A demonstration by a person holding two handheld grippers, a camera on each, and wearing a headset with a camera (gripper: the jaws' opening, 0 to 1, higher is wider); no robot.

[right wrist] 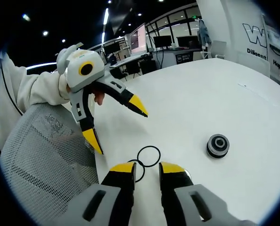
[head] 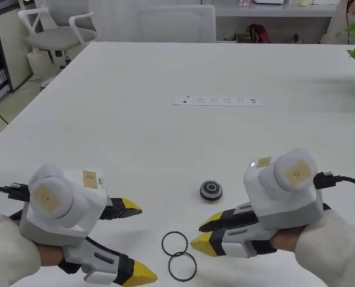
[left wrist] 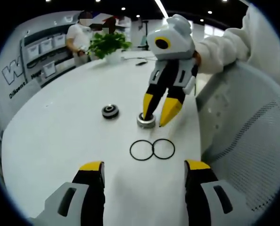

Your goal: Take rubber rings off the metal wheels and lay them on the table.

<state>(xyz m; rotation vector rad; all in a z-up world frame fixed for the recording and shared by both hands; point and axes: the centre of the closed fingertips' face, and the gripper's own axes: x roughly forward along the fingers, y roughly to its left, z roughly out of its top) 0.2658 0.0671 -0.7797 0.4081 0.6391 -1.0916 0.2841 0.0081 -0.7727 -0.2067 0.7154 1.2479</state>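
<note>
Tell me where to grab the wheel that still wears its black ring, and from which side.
Grip the wheel across its outer rim, coming straight down from above, one jaw on each side. It lies flat on the table, apart from the two loose rings, so its round edge looks free all round.
</note>
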